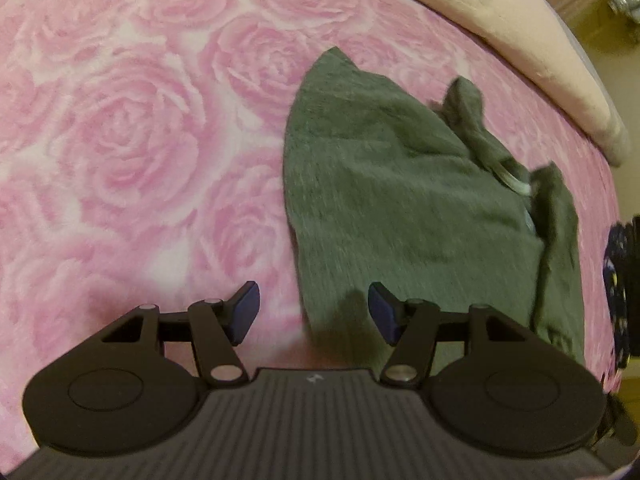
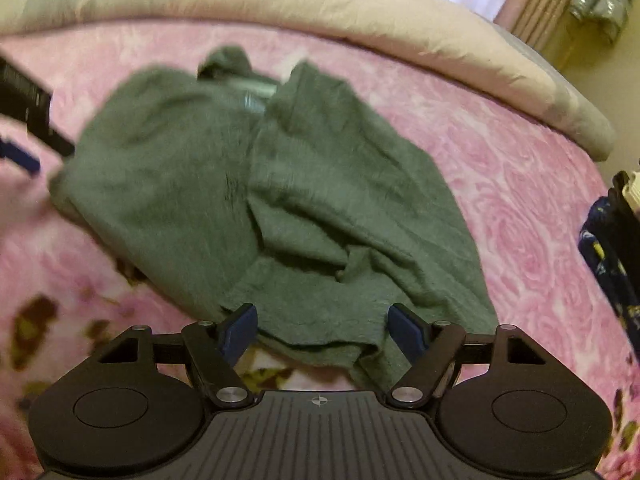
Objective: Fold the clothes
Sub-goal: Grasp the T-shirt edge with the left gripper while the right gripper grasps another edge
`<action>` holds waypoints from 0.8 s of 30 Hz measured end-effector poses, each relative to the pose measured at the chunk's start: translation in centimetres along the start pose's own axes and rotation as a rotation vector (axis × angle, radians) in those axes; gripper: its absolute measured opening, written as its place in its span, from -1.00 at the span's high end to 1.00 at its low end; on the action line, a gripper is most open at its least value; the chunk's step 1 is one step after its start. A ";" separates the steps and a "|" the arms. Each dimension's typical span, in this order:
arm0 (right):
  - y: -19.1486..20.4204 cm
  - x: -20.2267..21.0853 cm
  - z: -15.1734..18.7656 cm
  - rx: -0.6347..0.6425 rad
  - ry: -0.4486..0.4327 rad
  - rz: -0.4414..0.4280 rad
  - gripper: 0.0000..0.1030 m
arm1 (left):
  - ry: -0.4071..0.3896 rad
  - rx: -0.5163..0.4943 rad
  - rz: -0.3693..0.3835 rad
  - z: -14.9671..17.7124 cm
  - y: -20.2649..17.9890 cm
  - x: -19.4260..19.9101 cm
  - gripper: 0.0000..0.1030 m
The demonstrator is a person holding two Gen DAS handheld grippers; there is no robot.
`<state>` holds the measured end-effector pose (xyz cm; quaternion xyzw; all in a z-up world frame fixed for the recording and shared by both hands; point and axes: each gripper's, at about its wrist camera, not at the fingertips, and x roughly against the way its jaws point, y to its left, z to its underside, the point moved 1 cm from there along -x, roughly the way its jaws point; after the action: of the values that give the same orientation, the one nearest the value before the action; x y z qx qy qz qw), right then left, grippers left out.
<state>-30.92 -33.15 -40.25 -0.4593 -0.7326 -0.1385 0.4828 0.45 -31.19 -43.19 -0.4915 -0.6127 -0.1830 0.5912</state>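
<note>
A grey-green garment lies crumpled on a pink rose-patterned blanket. In the left wrist view my left gripper is open low over the garment's near left edge, with the cloth's border between its blue pads. In the right wrist view the same garment is spread with folds and a pale neck band at its far end. My right gripper stands open, with the garment's near hem lying between the pads without being pinched. The left gripper shows at the left edge, beside the cloth.
A beige rolled duvet runs along the far side of the blanket. Dark blue patterned fabric sits at the right edge. A curtain and a yellowish wall lie beyond the bed.
</note>
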 end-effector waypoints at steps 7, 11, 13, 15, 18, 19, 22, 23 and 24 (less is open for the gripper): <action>-3.9 -0.2 -0.3 -0.205 -0.004 -0.057 0.93 | -0.014 -0.068 0.106 -0.6 -0.9 -1.1 1.00; -8.8 3.2 -1.3 -0.371 -0.088 -0.006 0.94 | -0.039 -0.169 0.198 0.2 -1.7 1.0 1.00; -11.7 5.1 -1.7 -0.440 -0.131 0.036 0.94 | -0.110 -0.277 0.300 1.7 -2.2 4.4 1.00; -14.7 6.9 -1.9 -0.509 -0.168 0.091 0.94 | -0.145 -0.390 0.403 3.8 -2.5 8.1 1.00; -19.2 8.3 -1.8 -0.621 -0.169 0.199 0.94 | 0.013 -0.491 0.489 8.7 -1.6 11.7 1.00; -20.6 8.5 -1.7 -0.659 -0.158 0.234 0.94 | 0.099 -0.507 0.483 10.5 -1.1 12.2 1.00; -23.9 6.4 0.3 -0.781 0.025 0.263 0.93 | 0.300 -0.587 0.344 16.2 0.1 12.2 1.00; -24.7 5.4 0.9 -0.818 0.097 0.260 0.86 | 0.324 -0.614 0.311 17.1 0.3 12.4 1.00; -25.0 4.7 1.3 -0.845 0.137 0.250 0.23 | 0.335 -0.628 0.281 17.6 0.4 12.6 1.00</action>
<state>-52.42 -43.25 -30.93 -0.6910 -0.5171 -0.3963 0.3133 -6.50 -11.93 -36.11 -0.6912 -0.3482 -0.3565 0.5233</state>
